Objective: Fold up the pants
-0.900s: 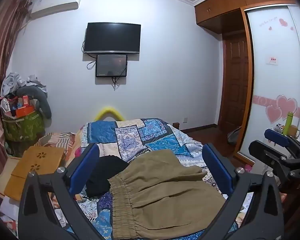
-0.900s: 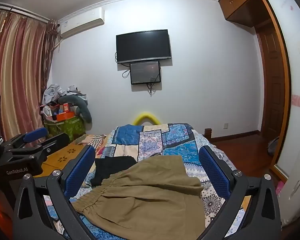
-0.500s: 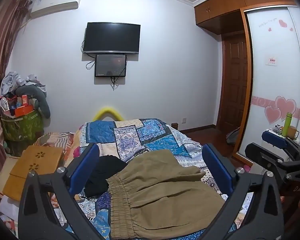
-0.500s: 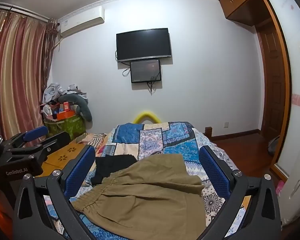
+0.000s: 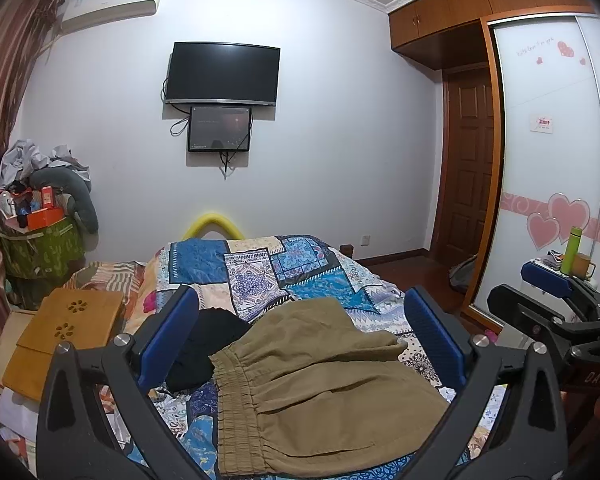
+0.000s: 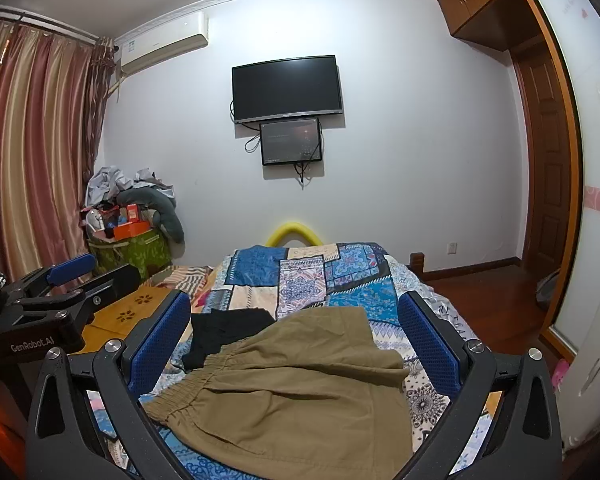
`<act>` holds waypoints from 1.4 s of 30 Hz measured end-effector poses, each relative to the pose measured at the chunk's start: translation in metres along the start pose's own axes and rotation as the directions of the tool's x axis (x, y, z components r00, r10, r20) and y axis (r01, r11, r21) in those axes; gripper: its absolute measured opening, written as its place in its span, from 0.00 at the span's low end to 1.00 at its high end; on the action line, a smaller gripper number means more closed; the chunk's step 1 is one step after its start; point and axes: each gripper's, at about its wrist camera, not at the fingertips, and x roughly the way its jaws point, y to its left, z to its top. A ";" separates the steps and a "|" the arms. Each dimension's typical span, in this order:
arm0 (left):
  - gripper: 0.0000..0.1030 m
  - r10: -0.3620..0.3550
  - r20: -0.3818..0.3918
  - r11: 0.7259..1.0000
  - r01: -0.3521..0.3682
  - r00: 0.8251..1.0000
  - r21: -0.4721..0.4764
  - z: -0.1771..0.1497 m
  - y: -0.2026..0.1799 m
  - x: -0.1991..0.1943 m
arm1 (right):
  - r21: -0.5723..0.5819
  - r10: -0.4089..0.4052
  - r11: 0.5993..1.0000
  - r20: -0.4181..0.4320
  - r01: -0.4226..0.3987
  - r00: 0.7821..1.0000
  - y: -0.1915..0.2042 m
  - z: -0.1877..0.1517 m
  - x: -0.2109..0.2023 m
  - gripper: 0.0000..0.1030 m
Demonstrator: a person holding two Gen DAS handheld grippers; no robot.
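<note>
Pants (image 5: 320,392) near edge cut off below frame.

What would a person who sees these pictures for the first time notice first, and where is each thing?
The eye goes first to the khaki pants, lying folded on the patchwork bedspread with the elastic waistband toward the left. A black garment lies beside them on the left, partly under their edge. The left gripper and right gripper both hang open above the pants, holding nothing, and a dark television hangs on the far wall.
</note>
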 end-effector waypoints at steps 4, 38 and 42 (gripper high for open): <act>1.00 -0.003 0.000 1.000 0.003 1.000 -0.002 -0.001 0.000 0.000 | 0.001 0.001 1.000 -0.001 -0.001 1.000 0.000 -0.001 0.000 1.00; 1.00 -0.005 -0.010 1.000 0.005 1.000 -0.017 -0.004 0.005 0.004 | 0.011 -0.004 1.000 -0.008 0.004 1.000 0.002 -0.006 0.002 1.00; 1.00 -0.004 -0.011 1.000 0.004 1.000 -0.016 -0.005 0.005 0.005 | 0.012 -0.004 1.000 -0.008 0.004 1.000 0.002 -0.007 0.002 1.00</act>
